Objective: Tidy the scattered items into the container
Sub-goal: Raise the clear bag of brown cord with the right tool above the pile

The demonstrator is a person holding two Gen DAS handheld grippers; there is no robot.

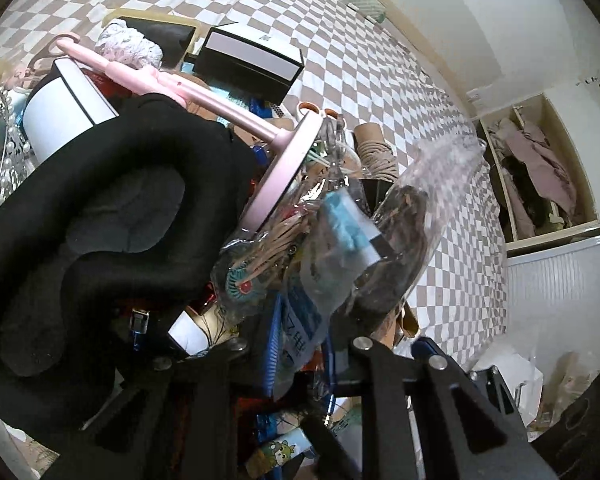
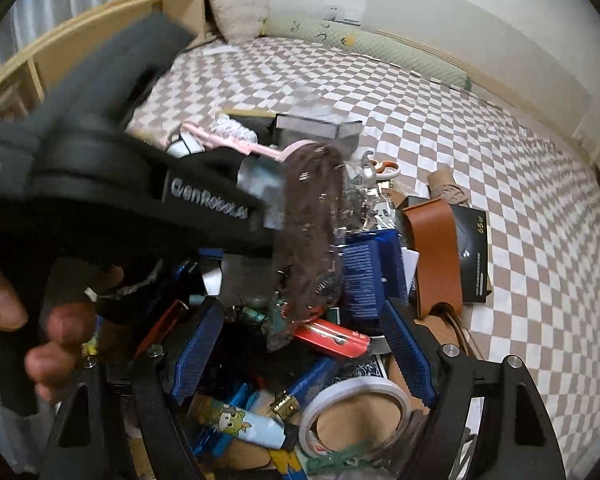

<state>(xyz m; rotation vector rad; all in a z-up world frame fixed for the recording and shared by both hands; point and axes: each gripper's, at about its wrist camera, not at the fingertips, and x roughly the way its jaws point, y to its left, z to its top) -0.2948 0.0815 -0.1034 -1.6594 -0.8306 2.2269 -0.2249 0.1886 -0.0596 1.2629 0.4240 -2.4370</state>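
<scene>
The left gripper (image 1: 300,364) is pressed together on a crinkled clear plastic packet (image 1: 364,240) with a blue-and-white label and dark contents. It pinches the packet by its lower end, so the rest stands up above a heap of oddments. That end grip probably suits a limp bag, letting it hang free of the clutter beneath. In the right wrist view the same packet (image 2: 308,248) hangs in front of the right gripper (image 2: 304,356). Its blue-padded fingers (image 2: 198,346) are spread wide with nothing between them, perhaps poised for the next pick. The pile lies on a bed with a brown-and-white checked sheet (image 1: 360,64), and includes a black foam cushion (image 1: 100,208), a pink stand with a round base (image 1: 276,172) and a roll of white tape (image 2: 356,412). I cannot tell where the container's walls are.
</scene>
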